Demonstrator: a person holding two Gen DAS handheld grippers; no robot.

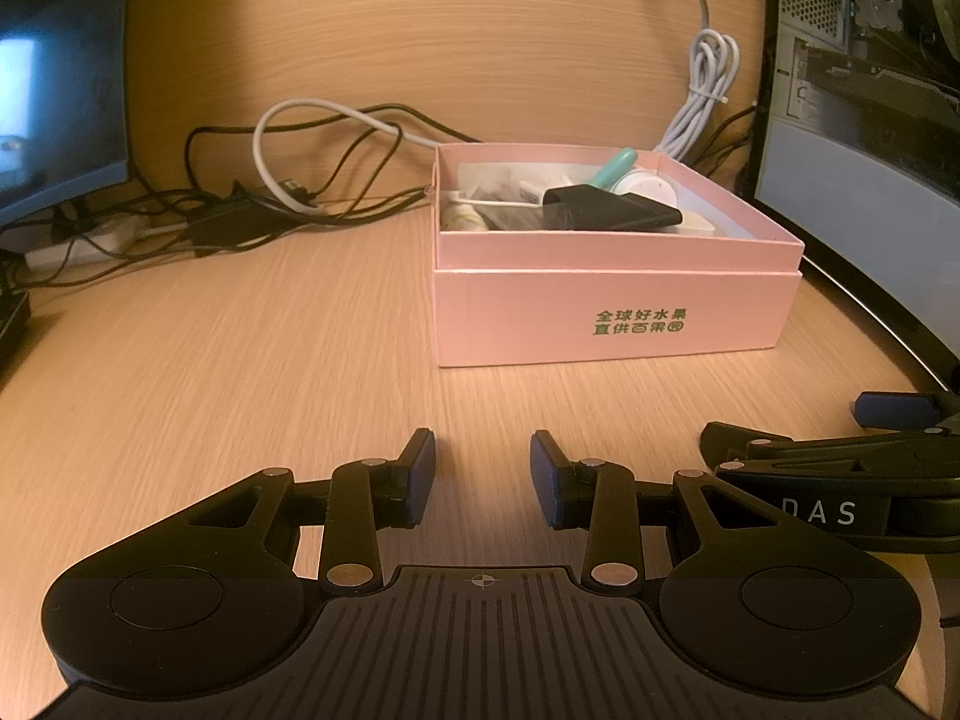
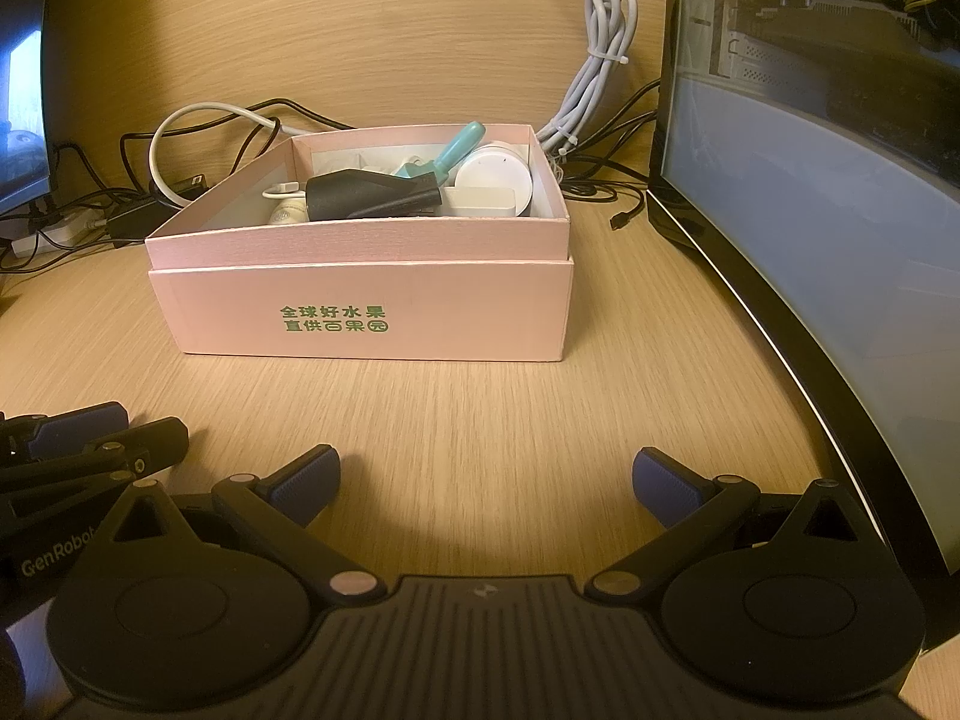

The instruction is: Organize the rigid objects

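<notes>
**Q:** Pink card, is that what sits ahead of your jaws?

**Me:** Yes. A pink box (image 2: 360, 312) of smooth card with green printed characters stands ahead of both my grippers, well apart from the tips, its tray nested in a slightly wider sleeve. Going left to right: my left gripper (image 1: 483, 477) has its jaws part open with nothing between them, only bare wood-grain desk (image 1: 240, 330). My right gripper (image 2: 486, 489) stands wide, also empty. The two sit just beside each other, low over the desk and tilted down.

**Q:** What's in the box?

**Me:** Hard things, heaped. From the right wrist view, left to right: a small pale rounded piece I can't name, a matte black wedge-shaped case (image 2: 366, 195) lying across the front, a glossy teal handle (image 2: 459, 144) leaning up over it, then a white round puck (image 2: 495, 177) with a flat white slab under it.

**Q:** Which step are you on?

**Me:** I judge it as either the start or the finish; the desk near my jaws holds nothing loose, and everything rigid I can see is already in the box. If more sorting is wanted, the next move is a reach forward and over the near wall, jaws wide enough for the black case, which sits highest and nearest

**Q:** Anything to mind?

**Me:** The tangle of cables (image 1: 288, 180) behind and left of the box, and the monitor (image 2: 810, 240) close on its right
</notes>
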